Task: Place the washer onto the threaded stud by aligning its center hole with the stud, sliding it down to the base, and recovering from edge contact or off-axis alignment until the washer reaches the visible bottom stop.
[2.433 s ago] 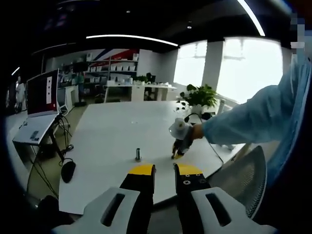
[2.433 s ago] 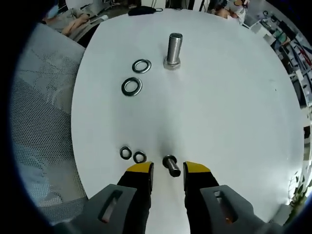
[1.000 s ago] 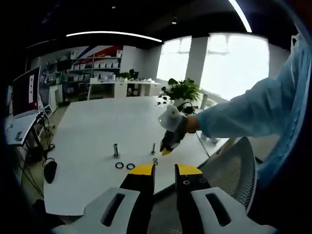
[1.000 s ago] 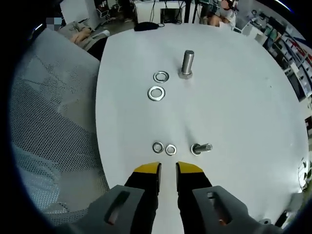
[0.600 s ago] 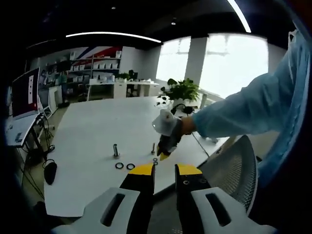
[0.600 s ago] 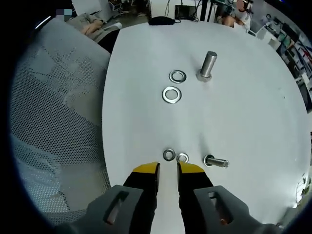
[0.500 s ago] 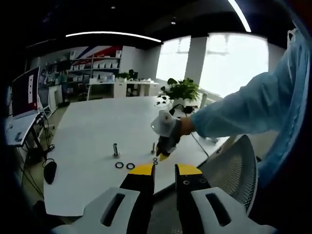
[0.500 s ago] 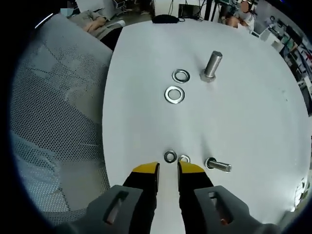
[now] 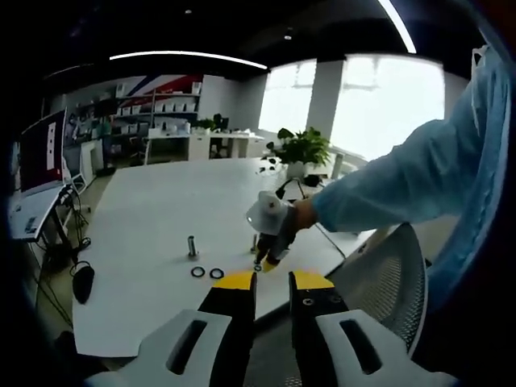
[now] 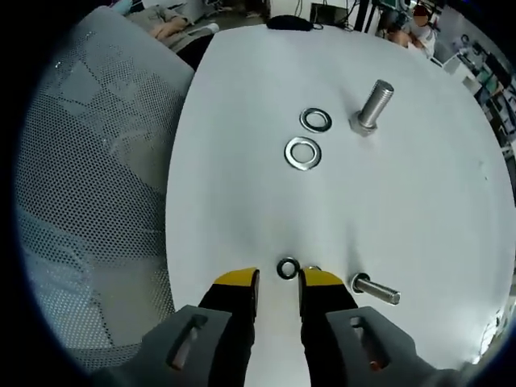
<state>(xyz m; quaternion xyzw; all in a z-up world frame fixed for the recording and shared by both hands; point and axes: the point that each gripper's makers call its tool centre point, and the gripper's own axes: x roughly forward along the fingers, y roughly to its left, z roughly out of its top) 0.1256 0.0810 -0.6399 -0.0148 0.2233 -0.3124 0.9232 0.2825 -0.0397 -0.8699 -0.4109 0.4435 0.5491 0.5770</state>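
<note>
Step in hand: pickup approach, washer not yet gripped. Right gripper (image 10: pixel 279 281), bottom centre of the right gripper view, has jaws slightly spread, tips astride a small washer (image 10: pixel 287 268) on the white table (image 10: pixel 419 193); nothing pinched. Small stud (image 10: pixel 373 289) stands just right of it, lower right. Larger stud (image 10: pixel 372 106) w/ two big washers (image 10: pixel 304 152) upper frame. Left gripper (image 9: pixel 273 282) held off the table edge, jaws narrowly apart, empty. Next: close on the washer, lift, centre its hole over the small stud.

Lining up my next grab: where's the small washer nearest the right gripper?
In the right gripper view, the small washer lies on the white table just beyond the right gripper, left of the small stud.
</note>
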